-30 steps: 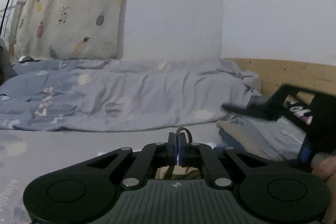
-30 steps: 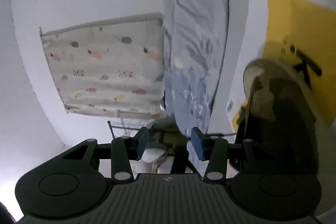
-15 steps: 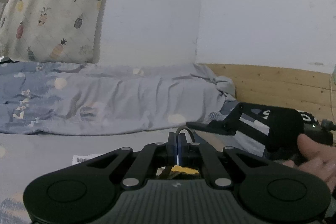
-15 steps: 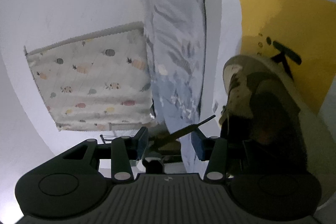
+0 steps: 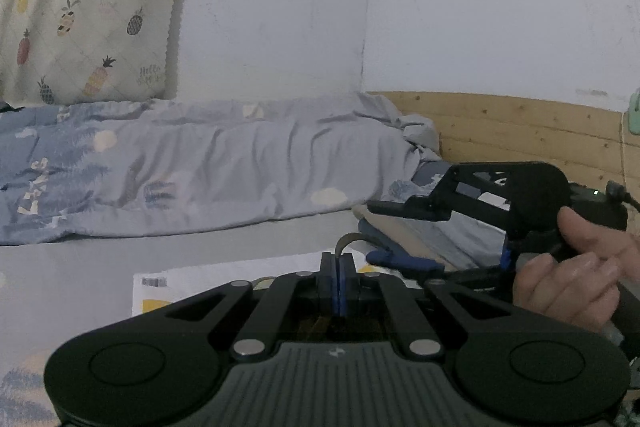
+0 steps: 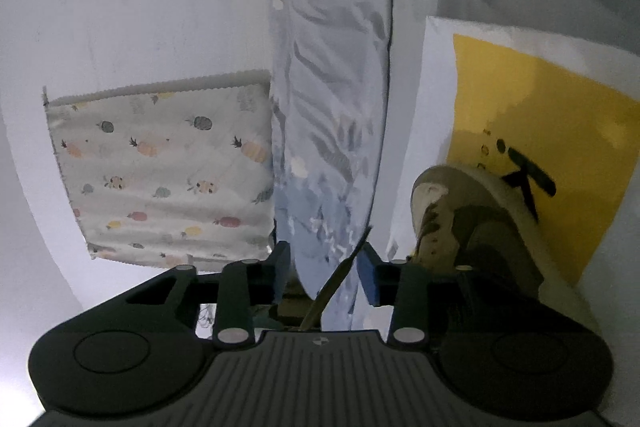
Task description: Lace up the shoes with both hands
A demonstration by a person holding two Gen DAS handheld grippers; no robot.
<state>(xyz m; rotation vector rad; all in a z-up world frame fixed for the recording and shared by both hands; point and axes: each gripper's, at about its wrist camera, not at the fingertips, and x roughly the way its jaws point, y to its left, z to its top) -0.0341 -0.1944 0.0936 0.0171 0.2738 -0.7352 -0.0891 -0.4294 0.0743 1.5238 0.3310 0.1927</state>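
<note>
We note the left claw [image 5: 338,281] fully clenched, its blue pads pinching a short loop of olive lace [image 5: 347,239] that curls up just above the fingertips. In the right wrist view the right claw [image 6: 323,273] is closing; the stiff tipped end of a lace [image 6: 340,275] crosses the gap between its pads at a slant, and the pads do not yet press on it. The shoe [image 6: 472,227], a tan and olive sneaker, lies on a yellow and white box [image 6: 532,99] set on the bed [image 5: 168,239], just beside the right claw. From the left wrist view we also see the person's hand [image 5: 576,267] wrapped around the right claw's handle.

Handling judgement: the lace is light, flat, limp; it will sag and twist wherever it is unsupported, and woven cord may slide through smooth pads under pull. We expect the best hold to be close behind the hard tip, so that the tip stays rigid enough to aim at an eyelet. The shoe itself looks light, with a soft upper; it may shift on the box when the lace is tugged, so we judge pulls should be short and opposed by the other claw
</note>
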